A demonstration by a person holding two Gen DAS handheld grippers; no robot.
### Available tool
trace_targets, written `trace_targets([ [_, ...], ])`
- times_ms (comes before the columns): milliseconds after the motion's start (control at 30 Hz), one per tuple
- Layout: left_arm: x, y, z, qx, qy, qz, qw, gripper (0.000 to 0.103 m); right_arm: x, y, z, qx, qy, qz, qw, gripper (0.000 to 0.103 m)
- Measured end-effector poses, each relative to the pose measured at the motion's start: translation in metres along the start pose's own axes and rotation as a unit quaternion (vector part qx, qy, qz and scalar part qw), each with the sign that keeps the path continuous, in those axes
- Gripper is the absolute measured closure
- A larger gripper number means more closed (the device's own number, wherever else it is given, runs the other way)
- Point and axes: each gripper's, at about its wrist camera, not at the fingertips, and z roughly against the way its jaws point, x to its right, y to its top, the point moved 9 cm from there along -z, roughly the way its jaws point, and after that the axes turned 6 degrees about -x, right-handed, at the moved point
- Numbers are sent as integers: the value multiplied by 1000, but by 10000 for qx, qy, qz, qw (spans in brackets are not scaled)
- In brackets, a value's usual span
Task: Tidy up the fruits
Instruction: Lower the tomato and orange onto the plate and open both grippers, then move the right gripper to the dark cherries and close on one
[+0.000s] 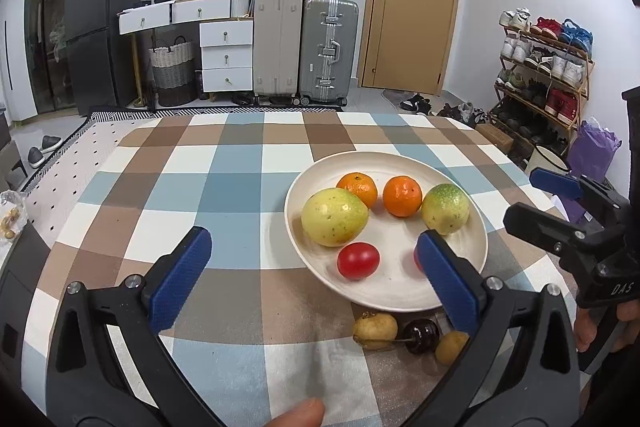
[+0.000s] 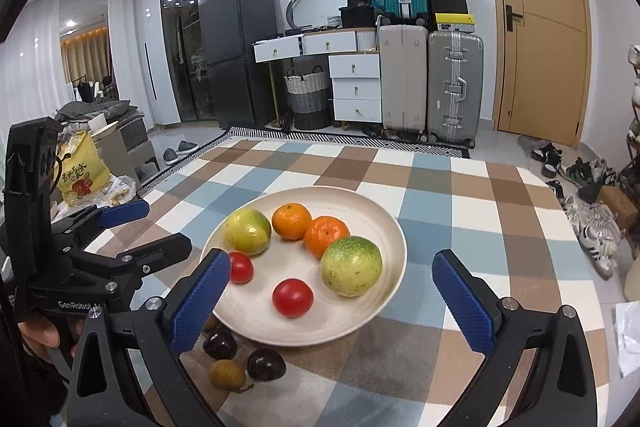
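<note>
Left wrist view: left tool (image 1: 312, 263) is hanging wide open, gripping nothing, low over the checked surface (image 1: 224, 187). Nearest, two longans (image 1: 375, 331) and a cherry (image 1: 421, 335) are lying on the cloth just below the plate (image 1: 384, 163). Beyond, two tomatoes (image 1: 358, 260), two yellow-green fruits (image 1: 334, 217) and two oranges (image 1: 402, 201) are sitting on the plate, ahead of the pads. Right wrist view: right tool (image 2: 330, 297) is likewise gaping empty, with the plate lying between and just beyond its fingers (image 2: 466, 307).
</note>
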Motion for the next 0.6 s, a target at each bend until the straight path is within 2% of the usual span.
trace_targets([
  [433,1,-21,14,-101,42,-84,9999,0,4,-24,11,-188,-42,-99,9998,1],
  [600,1,-29,21,-116,-44,-95,9999,0,1,-39,11,-418,48,-37,9991,1],
])
